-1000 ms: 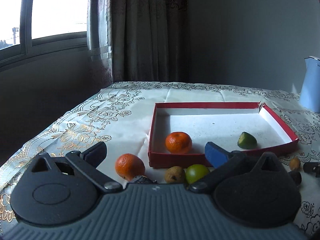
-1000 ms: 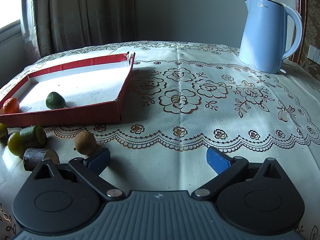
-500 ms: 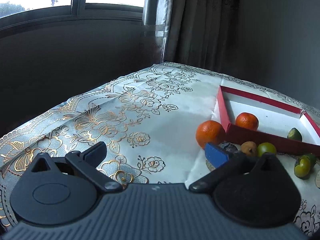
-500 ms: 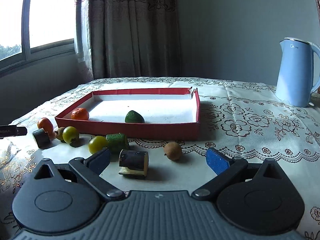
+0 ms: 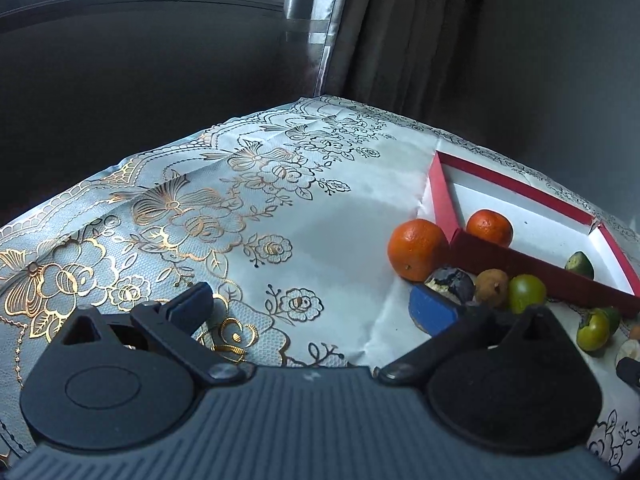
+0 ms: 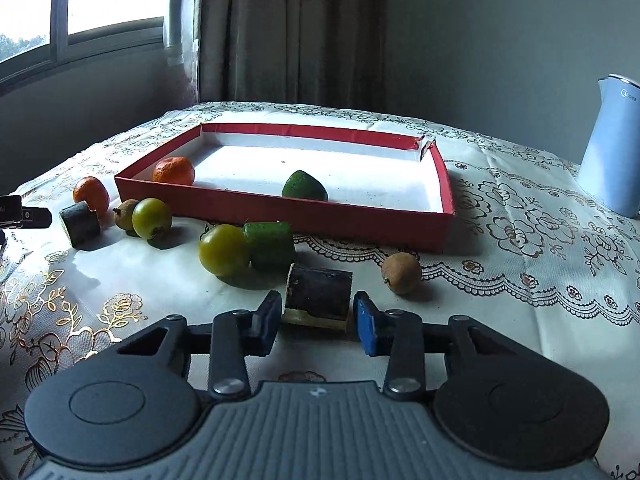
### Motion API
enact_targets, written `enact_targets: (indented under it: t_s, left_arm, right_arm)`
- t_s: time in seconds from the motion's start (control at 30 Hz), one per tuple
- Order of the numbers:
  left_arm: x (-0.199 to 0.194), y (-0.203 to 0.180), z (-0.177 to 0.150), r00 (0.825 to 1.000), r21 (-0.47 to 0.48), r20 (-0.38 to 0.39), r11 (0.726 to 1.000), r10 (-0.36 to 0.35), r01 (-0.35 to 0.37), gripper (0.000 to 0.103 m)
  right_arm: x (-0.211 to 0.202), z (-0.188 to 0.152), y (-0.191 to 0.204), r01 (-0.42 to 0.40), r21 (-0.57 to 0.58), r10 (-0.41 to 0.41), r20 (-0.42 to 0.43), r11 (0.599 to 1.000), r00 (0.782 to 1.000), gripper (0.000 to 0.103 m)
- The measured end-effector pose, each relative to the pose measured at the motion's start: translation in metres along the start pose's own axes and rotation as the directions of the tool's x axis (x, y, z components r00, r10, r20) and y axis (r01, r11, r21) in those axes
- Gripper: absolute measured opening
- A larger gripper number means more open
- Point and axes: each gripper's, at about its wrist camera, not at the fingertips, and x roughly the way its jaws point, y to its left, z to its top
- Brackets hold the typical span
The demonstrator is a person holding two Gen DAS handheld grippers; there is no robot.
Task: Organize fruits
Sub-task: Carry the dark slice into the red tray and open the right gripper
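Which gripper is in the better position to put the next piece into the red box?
Right. The right gripper is closing around the dark cut piece, close to the red box. The left gripper is open, with nothing between its jaws.

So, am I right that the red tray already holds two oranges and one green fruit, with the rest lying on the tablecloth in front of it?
Not quite: the red tray holds only one orange and the green fruit. The second orange lies on the tablecloth just outside the tray's corner, as the right wrist view shows. The rest does lie on the cloth in front of it.
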Motion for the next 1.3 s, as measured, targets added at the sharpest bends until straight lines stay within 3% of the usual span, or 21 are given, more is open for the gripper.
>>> enact_targets:
  t_s: [0.27,0.6,0.93,1.3]
  left_arm:
    - [0.0,0.001,0.0,1.0,-0.003,-0.003,1.0,-0.007,0.007,0.103]
    - [0.002,-0.003,0.0,1.0,0.02,-0.018,1.0,0.01,-0.009,0.103]
    - [0.012,-0.027,-0.002,0.994,0.187,-0.075,0.98,0.082,-0.067,0.103]
    - [0.014,-0.027,-0.001,0.993,0.185,-0.081,0.98,0.087,-0.071,0.103]
  right_arm:
    - [-0.004,0.003,-0.005,-0.005,0.031,0.004,0.028,1.0,1.0,0.033]
    - [-0.016,0.049,-0.031,0.041,0.047,-0.048,0.169,0.998,0.984,0.033]
    - [0.025,0.073,-0.065,0.063,0.095,-0.073,0.112,0.993,0.991,0.033]
    - [0.049,0.074,-0.078,0.069,0.098,-0.074,0.057,0.993,0.996,0.033]
